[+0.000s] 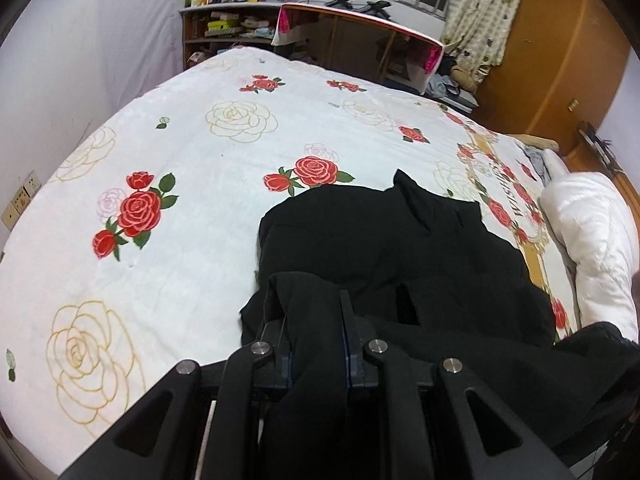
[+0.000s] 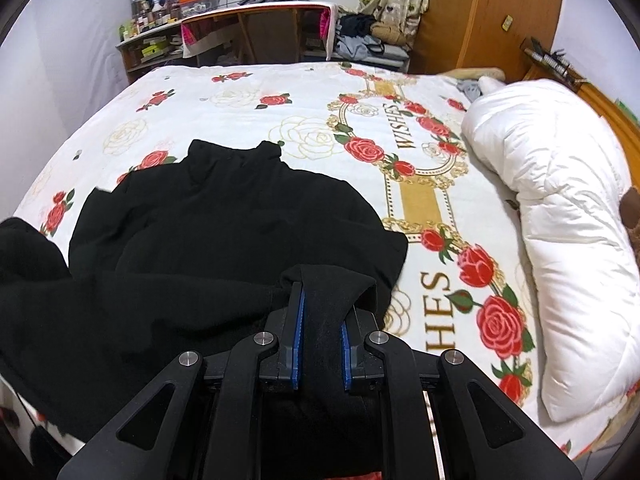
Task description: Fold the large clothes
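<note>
A large black garment (image 1: 384, 248) lies spread on the rose-print bedspread (image 1: 180, 184), its collar pointing away from me. My left gripper (image 1: 316, 312) is shut on the garment's near left edge, with cloth bunched between and over the fingers. In the right wrist view the same garment (image 2: 224, 216) fills the near left part of the bed (image 2: 280, 92). My right gripper (image 2: 322, 304) is shut on the garment's near right edge, black cloth pinched between its blue pads (image 2: 299, 320). Both held edges are lifted slightly above the bed.
A rolled white duvet (image 2: 560, 220) lies along the bed's right side. Beyond the bed stand a cluttered shelf (image 1: 228, 24), a desk (image 1: 360, 40), a pile of clothes (image 2: 360, 40) and a wooden wardrobe (image 2: 488, 16). A wall runs along the left.
</note>
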Demonstrator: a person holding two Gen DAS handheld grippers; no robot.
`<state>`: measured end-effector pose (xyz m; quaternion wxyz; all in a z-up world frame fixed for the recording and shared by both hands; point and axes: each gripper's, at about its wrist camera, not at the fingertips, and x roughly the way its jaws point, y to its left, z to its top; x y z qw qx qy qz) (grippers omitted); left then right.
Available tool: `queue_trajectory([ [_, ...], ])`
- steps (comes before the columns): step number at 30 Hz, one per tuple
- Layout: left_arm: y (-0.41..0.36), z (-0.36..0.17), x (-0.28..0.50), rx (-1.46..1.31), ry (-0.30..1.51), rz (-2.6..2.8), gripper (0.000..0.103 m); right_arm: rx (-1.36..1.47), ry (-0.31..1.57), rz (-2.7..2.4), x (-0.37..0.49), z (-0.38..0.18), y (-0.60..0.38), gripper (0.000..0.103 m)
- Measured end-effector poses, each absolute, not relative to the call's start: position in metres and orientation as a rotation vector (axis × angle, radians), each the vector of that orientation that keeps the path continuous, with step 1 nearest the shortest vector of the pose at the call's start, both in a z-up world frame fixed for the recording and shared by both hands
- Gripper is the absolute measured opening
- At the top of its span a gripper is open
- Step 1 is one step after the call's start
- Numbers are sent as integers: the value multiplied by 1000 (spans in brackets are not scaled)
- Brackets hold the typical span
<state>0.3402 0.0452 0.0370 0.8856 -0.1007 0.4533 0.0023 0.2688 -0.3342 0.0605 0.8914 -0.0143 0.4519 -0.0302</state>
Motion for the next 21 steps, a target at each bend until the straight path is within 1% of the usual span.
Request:
queue_trajectory([
  [9, 42, 3, 404, -245, 1022, 47, 20, 31, 1007, -70, 339, 32, -351, 17],
  [13, 45, -11, 422, -287, 1066, 42, 21, 92, 1016, -91, 358, 19, -358, 19],
  [16, 52, -13, 425, -344, 1061, 20, 24, 130, 1007, -100, 362, 17, -365, 23],
  [17, 55, -12, 425, -367, 1055, 14, 28, 136, 999, -102, 362, 18, -368, 25],
  [18, 59, -10, 424, -392, 1046, 8, 40, 147, 995, -99, 363, 19, -370, 25],
  [19, 62, -6, 424, -404, 1030, 4, 49, 153, 995, -95, 362, 20, -372, 25],
  [20, 65, 1, 422, -395, 995, 11, 67, 156, 993, -93, 361, 22, -373, 25],
  [21, 67, 11, 418, -380, 945, 22, 71, 162, 988, -93, 361, 23, -375, 25],
])
